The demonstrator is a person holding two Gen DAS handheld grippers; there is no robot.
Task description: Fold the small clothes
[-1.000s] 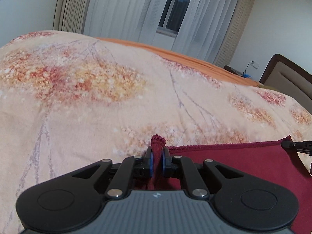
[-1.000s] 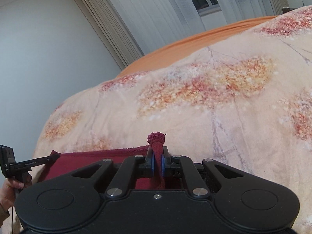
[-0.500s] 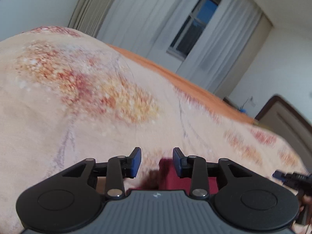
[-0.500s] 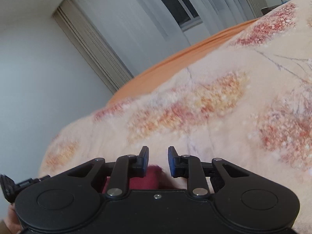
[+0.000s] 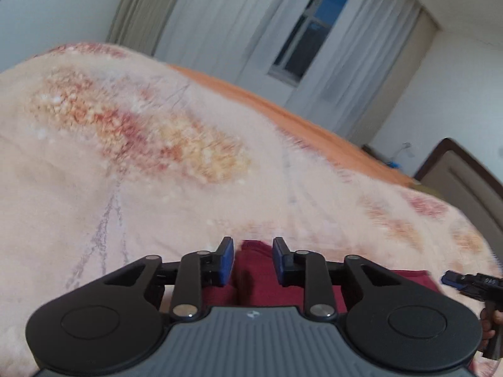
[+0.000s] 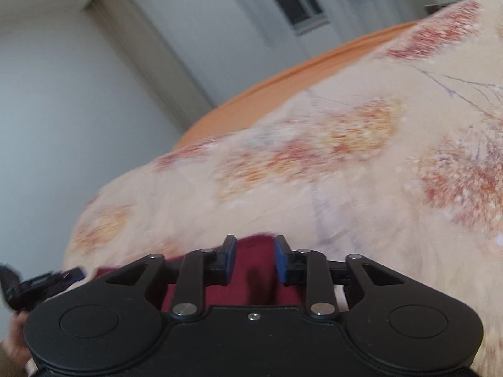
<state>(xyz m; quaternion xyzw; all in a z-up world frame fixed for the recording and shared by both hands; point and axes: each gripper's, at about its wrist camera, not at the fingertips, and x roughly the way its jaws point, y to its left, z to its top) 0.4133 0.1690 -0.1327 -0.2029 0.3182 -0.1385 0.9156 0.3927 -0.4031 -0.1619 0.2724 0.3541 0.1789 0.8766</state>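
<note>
A dark red cloth (image 5: 254, 289) lies flat on the floral bedspread (image 5: 141, 194), mostly hidden under both gripper bodies. My left gripper (image 5: 253, 251) hovers just above its near-left corner; the jaws stand apart and are closing, the blue pads (image 5: 227, 260) clear of the fabric below. In the right wrist view the red cloth (image 6: 251, 270) shows between and under my right gripper (image 6: 254, 251), whose jaws are opening and press on nothing. Each gripper's tip also shows in the other's view: the right gripper (image 5: 456, 279) at the right edge, the left gripper (image 6: 59, 278) at the left edge.
The peach floral bedspread (image 6: 345, 163) stretches far ahead, with an orange sheet (image 5: 314, 125) at its far side. A brown headboard (image 5: 465, 182) stands to the right. Behind the bed are white curtains (image 5: 239, 25) and a window (image 5: 314, 40). A hand (image 6: 12, 333) holds the left gripper.
Both grippers were shut on bunched corners of the red cloth; both have let go and lifted back a little. The cloth now lies flat below the parted jaws.
</note>
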